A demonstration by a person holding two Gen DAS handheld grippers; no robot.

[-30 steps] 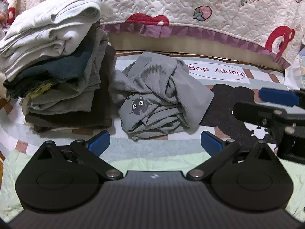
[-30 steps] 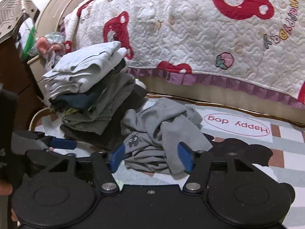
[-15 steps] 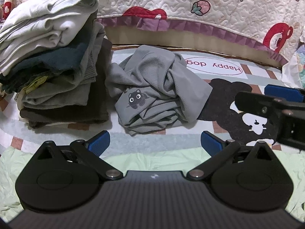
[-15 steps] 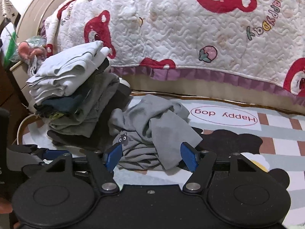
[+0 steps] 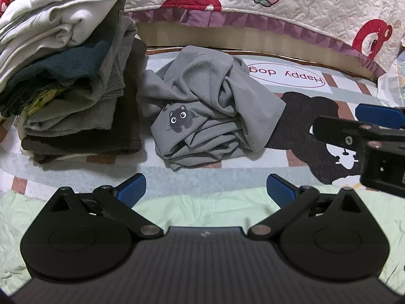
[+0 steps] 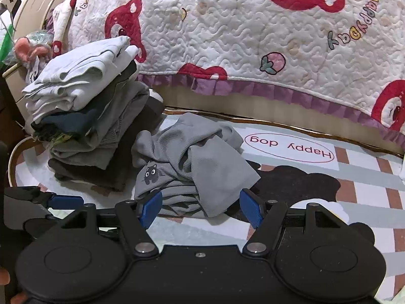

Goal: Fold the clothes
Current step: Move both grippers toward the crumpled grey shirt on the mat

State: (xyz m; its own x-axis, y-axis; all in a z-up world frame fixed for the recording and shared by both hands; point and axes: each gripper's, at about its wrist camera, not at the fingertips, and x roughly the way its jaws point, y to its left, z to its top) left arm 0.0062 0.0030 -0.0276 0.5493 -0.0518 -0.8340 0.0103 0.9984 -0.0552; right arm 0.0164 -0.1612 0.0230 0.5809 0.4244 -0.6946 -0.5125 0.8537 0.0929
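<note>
Crumpled grey shirt [image 5: 207, 116] on the rug [image 5: 298, 169], just right of the folded stack [image 5: 68, 76], below the quilt [image 6: 253, 38]. Left gripper [image 5: 205, 187] spread wide, empty, short of it; right gripper [image 6: 201, 206] likewise wide, framing its near edge.

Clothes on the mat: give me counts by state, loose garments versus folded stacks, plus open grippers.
Crumpled gray cat-print garment: 1
Stack of folded clothes: 1
Open grippers: 2, left gripper, right gripper
Total: 4
</note>
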